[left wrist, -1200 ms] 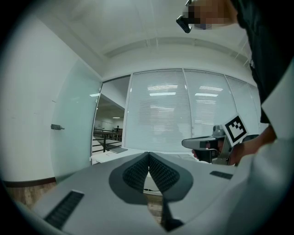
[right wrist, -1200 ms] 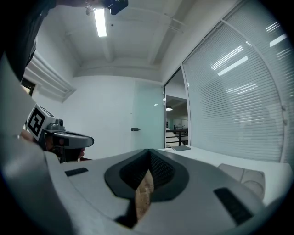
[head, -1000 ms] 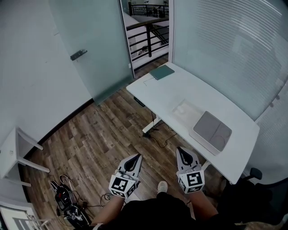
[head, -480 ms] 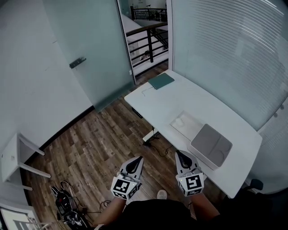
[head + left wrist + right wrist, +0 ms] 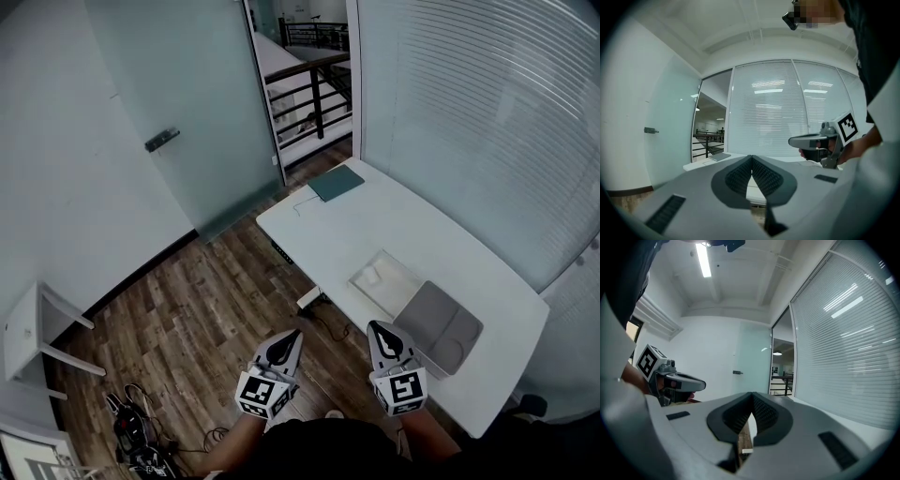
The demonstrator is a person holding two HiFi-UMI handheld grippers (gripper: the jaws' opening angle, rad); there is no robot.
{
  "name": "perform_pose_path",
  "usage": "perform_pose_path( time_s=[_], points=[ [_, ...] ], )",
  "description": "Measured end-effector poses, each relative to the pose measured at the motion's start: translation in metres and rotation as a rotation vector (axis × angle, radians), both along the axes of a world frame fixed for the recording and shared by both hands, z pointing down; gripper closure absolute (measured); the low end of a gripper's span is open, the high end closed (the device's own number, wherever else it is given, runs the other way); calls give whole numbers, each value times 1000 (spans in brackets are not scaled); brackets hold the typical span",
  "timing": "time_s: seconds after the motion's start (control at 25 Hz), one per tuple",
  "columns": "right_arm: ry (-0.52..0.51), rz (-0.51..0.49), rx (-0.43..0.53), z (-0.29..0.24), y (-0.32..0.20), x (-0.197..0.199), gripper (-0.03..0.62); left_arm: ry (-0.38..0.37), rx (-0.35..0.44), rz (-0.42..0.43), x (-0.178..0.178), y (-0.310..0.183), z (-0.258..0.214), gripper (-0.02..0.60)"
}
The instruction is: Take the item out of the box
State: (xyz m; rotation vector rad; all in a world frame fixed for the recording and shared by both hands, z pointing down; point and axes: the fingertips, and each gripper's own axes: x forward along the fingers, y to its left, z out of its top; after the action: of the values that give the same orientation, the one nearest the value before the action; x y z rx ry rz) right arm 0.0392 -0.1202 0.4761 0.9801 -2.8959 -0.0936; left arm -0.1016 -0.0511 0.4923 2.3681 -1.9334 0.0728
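Note:
On the white desk [image 5: 328, 225] lies an open shallow box [image 5: 394, 289] with a small white item [image 5: 373, 275] inside. Its grey lid [image 5: 439, 324] is folded out to the right. In the head view both grippers hang in the air over the wooden floor, short of the desk's near edge. My left gripper [image 5: 292, 336] is shut with nothing in it, its pads meeting at the tip [image 5: 751, 158]. My right gripper [image 5: 378, 329] is also shut and empty [image 5: 752, 394], closest to the lid. Each gripper view shows the other gripper beside it.
A green pad [image 5: 336, 184] lies at the desk's far end. A frosted glass door [image 5: 178, 103] and a blinds-covered wall [image 5: 469, 112] enclose the room. A white stand [image 5: 33, 328] and a tangle of cables [image 5: 131, 431] sit on the floor at left.
The head view has shifted, so the desk and box sit lower and nearer the grippers. Both grippers have stayed shut and side by side.

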Motion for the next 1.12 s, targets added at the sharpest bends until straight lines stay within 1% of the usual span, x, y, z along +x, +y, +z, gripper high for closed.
perform_pose_path(
  time_s=[0.12,0.28,0.48,0.68,0.8,1.0,1.12],
  points=[
    [3,-1,-4,-1,-8,0,588,23,-13,-3,1,-6,5,571],
    [-10,0,-6,1,-23,-7,588,31,-15,1,-2,-19,9,571],
    [-2,1,-11,5,-43,-27,588,41,-28,5,-20,-41,18,571],
    [-9,16,1,6,-74,-45,589,51,-19,22,-38,-77,19,571],
    [-2,31,12,-1,-95,-60,588,52,-15,47,-51,-101,16,571],
    [-29,87,23,-18,-132,-84,588,53,-21,105,-73,-143,13,571],
    [-21,115,11,-15,-152,-96,588,51,-17,147,-84,-169,11,571]
  ],
)
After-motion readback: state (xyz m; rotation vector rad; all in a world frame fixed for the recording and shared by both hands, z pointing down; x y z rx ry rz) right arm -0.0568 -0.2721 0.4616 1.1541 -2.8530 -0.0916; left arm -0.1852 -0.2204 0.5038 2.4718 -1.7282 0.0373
